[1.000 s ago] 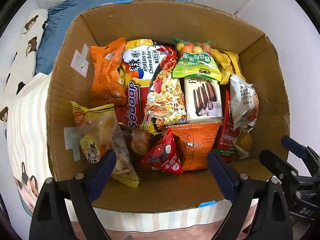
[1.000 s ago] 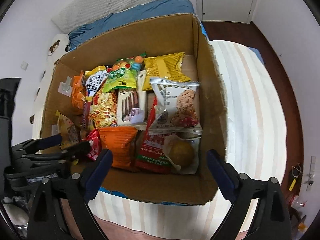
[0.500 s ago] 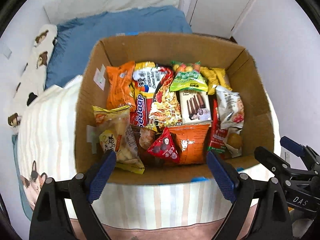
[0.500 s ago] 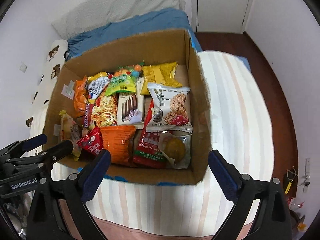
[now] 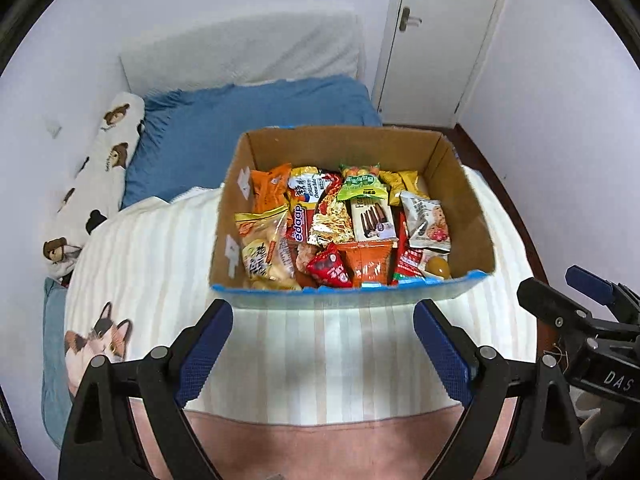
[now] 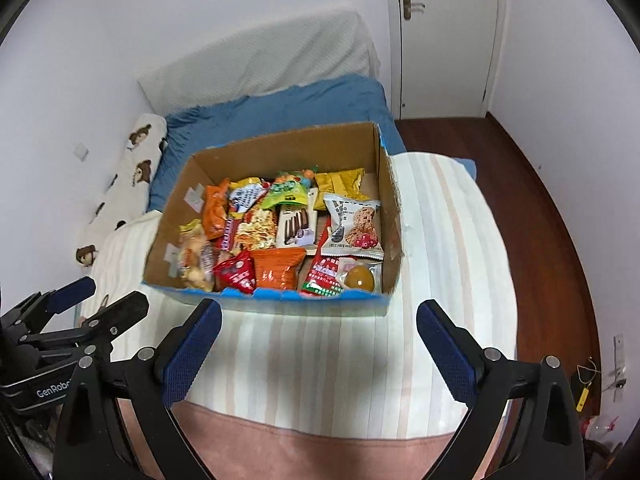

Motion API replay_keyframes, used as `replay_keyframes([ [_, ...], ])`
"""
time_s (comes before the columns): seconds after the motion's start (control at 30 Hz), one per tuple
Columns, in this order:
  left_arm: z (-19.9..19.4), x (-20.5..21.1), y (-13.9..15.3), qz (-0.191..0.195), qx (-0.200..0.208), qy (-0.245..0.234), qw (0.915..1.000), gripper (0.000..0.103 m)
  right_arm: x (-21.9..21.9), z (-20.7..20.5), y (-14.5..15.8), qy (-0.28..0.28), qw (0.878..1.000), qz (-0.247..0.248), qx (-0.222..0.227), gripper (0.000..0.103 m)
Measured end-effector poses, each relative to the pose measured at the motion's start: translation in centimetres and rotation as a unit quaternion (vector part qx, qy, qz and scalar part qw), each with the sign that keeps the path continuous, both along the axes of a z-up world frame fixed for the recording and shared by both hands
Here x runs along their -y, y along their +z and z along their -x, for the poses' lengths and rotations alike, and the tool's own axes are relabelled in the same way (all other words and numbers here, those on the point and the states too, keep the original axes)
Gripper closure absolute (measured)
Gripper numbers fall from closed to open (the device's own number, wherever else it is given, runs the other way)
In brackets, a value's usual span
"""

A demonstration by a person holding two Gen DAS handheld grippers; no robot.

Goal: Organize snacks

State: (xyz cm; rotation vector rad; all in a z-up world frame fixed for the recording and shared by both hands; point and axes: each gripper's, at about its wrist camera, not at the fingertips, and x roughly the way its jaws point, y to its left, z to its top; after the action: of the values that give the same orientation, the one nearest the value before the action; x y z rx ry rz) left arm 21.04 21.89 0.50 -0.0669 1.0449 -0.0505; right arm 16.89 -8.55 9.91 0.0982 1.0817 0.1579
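An open cardboard box (image 5: 476,216) with a blue-taped near rim sits on a striped blanket; it also shows in the right wrist view (image 6: 390,208). It is packed with several snack packets: an orange bag (image 5: 368,262), a small red packet (image 5: 328,266), a chocolate biscuit pack (image 5: 372,220), a green candy bag (image 5: 362,180), a white oat cookie bag (image 6: 352,226). My left gripper (image 5: 322,342) is open and empty, well short of the box. My right gripper (image 6: 318,342) is open and empty too, also back from the box.
The box stands on a bed with a striped cream blanket (image 5: 160,264), a blue cover (image 5: 224,128) and a bear-print pillow (image 5: 96,184) at left. A white door (image 5: 436,36) and wooden floor (image 6: 552,208) lie at right.
Both grippers have pulled back and up from the box, which now looks smaller and farther. Both stay open and empty. The snacks have not moved.
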Motion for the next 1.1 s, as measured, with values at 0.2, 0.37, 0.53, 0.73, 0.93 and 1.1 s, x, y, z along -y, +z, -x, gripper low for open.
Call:
replay_keyframes([
  [0.2,5.5,-0.5,2.8,-0.002,0.041,0.017,0.999,0.01,0.3,5.8,3.8,-0.002,0.999,0.002,0.049,0.001],
  [0.37,9.9,-0.9,5.0,-0.007,0.068,0.028,0.9973,0.01,0.2,10.6,7.3,0.003,0.996,0.006,0.09,0.001],
  [0.53,13.2,-1.3,7.1,-0.008,0.091,0.038,0.9951,0.01,0.2,14.7,10.3,0.006,0.993,0.007,0.122,0.001],
  [0.73,15.9,-1.4,8.8,-0.014,0.111,0.044,0.9927,0.01,0.0,17.6,12.3,0.012,0.991,0.002,0.135,0.001],
  [0.93,16.9,-1.1,9.1,-0.025,0.118,0.048,0.9916,0.01,0.1,18.8,13.2,0.018,0.99,-0.008,0.136,0.0],
  [1.1,16.3,-1.1,8.8,-0.023,0.119,0.048,0.9914,0.0,0.4,18.3,12.8,0.007,0.989,0.0,0.147,0.0],
])
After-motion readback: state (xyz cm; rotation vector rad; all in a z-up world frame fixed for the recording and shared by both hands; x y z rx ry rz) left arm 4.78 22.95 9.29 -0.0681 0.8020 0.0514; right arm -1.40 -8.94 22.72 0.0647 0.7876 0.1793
